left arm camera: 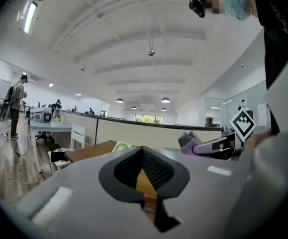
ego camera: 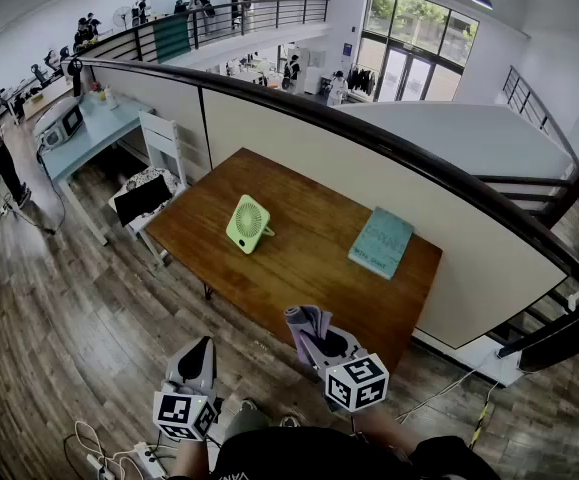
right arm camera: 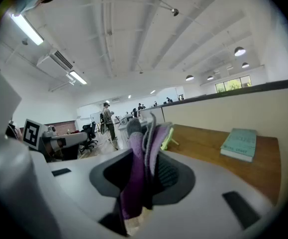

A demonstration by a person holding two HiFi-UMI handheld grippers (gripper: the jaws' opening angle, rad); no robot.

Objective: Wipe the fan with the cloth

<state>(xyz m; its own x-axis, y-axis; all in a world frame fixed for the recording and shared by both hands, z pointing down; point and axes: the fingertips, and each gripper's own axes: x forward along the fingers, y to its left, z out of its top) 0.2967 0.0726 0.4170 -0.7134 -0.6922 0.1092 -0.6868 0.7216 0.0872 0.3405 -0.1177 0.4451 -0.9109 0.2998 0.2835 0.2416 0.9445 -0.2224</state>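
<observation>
A wooden floor (ego camera: 89, 308) spread around a long pale partition wall (ego camera: 369, 183) topped by a dark rail. Against that wall stood a brown wooden counter (ego camera: 299, 263). On it, toward the right end and close to the wall, a teal book (ego camera: 381, 241) lay flat. Well apart from the book, left of the counter's middle, the small light-green fan (ego camera: 248, 224) stood upright on its stand, with nothing touching it.

Both grippers were held short of the counter's near edge, away from the fan. The right gripper (ego camera: 319, 340) was just at that edge, its fingers (right arm camera: 171, 176) clamped on a folded purple and grey cloth (ego camera: 307, 320) that stuck up and forward out of them. The left gripper (ego camera: 200, 348) hung to its left, over the floor, its fingers (left arm camera: 153, 171) pressed together at the tips with nothing between them. In the left gripper view the fan's top showed just over the gripper's body.
</observation>
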